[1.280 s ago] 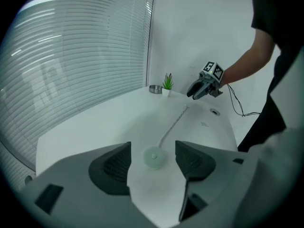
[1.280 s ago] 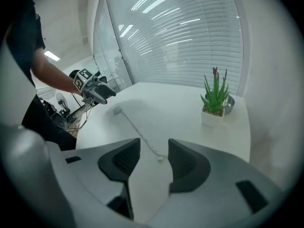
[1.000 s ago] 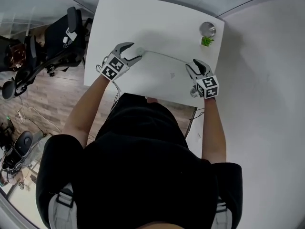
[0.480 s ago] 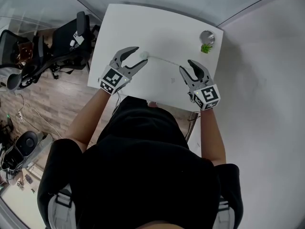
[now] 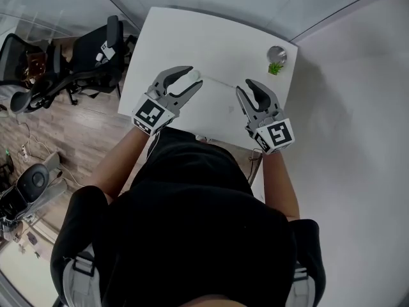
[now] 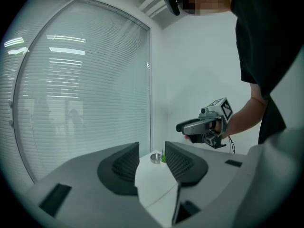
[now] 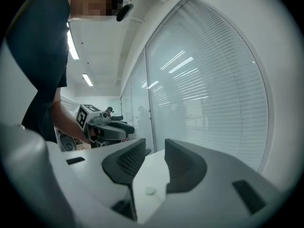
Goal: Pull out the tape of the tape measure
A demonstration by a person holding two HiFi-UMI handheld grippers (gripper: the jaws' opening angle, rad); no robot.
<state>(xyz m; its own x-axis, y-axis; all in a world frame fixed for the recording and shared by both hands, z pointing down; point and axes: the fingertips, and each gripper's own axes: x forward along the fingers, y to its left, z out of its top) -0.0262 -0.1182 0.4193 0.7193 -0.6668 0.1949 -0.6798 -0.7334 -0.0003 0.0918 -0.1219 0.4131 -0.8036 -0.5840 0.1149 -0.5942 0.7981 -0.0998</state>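
The tape measure [image 5: 190, 75] is a small white round case on the white table [image 5: 211, 37]; it also shows in the right gripper view as a small disc [image 7: 150, 190]. A thin line of tape [image 5: 220, 80] runs from it to the right. My left gripper [image 5: 194, 78] hovers above the case, jaws closing, with only bare table showing between them [image 6: 152, 158]. My right gripper [image 5: 243, 86] hangs over the tape's right end, jaws also closing, nothing pinched [image 7: 154, 163]. Each gripper sees the other raised above the table.
A metal cup [image 5: 278, 39] and a small green plant [image 5: 276, 54] stand at the table's far right corner. Black office chairs [image 5: 96, 50] crowd the floor left of the table. A glass wall with blinds [image 6: 85, 89] runs behind the table.
Both grippers have risen off the table and drawn back toward the person. Their jaws have narrowed. The case and tape still lie on the table.
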